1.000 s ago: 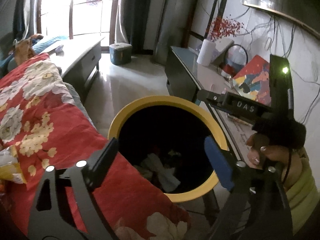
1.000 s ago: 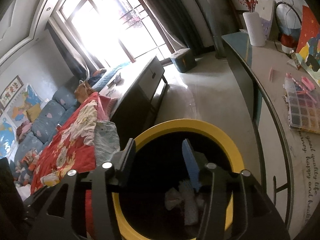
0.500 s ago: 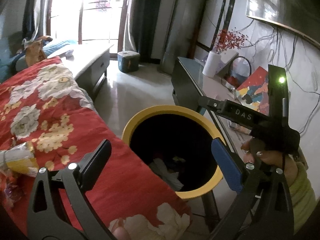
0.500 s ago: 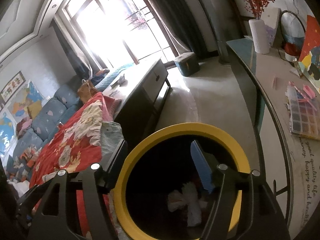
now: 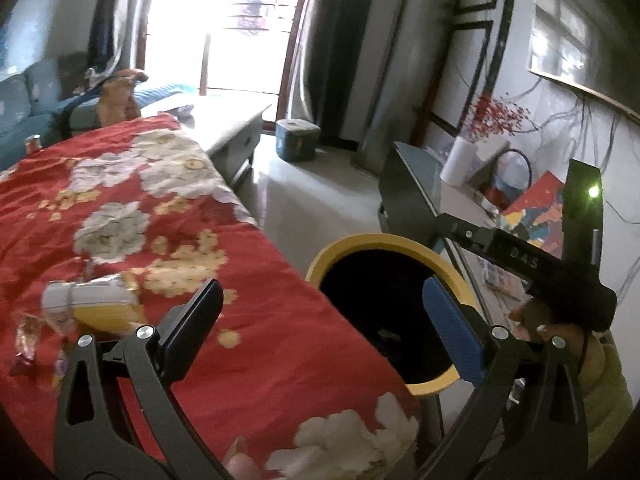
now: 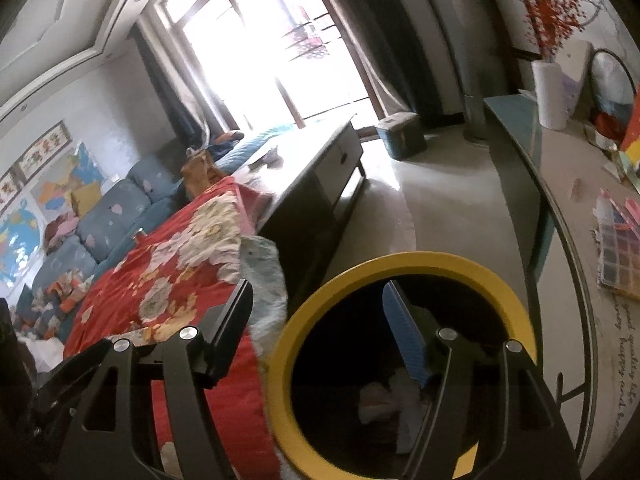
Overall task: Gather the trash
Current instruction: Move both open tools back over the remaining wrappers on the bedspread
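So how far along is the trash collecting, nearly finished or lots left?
Partly done. Crumpled white paper already lies in the yellow-rimmed bin. Nothing is in hand: the left gripper and the right gripper both stand open and empty. Still left on the red floral blanket: a yellow-and-white packet and small candy wrappers beside it.

left gripper (image 5: 320, 320) swung off bin (image 5: 384, 240) over red blanket (image 5: 160, 208) | right gripper (image 6: 316, 328) fingers wider
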{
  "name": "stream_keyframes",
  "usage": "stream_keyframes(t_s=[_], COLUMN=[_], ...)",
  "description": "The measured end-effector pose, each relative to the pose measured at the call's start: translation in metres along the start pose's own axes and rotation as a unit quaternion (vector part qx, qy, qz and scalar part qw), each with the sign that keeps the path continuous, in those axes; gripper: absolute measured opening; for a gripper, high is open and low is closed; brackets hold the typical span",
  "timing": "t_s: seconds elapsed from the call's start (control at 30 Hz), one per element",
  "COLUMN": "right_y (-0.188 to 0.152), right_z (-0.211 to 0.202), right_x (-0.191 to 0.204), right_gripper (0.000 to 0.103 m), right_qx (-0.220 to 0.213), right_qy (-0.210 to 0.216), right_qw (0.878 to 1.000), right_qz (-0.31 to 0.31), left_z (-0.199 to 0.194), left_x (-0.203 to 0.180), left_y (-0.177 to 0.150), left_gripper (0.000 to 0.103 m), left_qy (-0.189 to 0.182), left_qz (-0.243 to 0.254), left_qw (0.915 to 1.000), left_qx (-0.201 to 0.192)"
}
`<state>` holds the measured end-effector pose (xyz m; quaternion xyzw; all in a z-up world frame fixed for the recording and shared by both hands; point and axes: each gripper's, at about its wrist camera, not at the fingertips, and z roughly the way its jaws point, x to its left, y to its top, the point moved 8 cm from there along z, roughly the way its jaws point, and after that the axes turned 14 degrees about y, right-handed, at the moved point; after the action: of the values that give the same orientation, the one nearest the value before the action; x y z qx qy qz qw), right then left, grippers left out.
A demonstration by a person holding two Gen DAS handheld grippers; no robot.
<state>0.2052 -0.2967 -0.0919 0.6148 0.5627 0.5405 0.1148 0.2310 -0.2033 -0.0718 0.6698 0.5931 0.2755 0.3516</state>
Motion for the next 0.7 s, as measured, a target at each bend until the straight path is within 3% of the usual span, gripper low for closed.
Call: stream_keyframes(t_s=[0.7], right_y=[-0.026], right_z=[0.034], right_x=[0.093], right_gripper=[0.065], right_qx=[0.051], right_qy=[0.057], right_qw=[0.995], right_qz=[-0.071], left_z=[-0.040], left_x=[0.086], left_y=[0.007], left_gripper=[0.092], left_qy=[0.062], left_qz=[-0.065], left_qw=[0.9951], left_qx=[-0.042])
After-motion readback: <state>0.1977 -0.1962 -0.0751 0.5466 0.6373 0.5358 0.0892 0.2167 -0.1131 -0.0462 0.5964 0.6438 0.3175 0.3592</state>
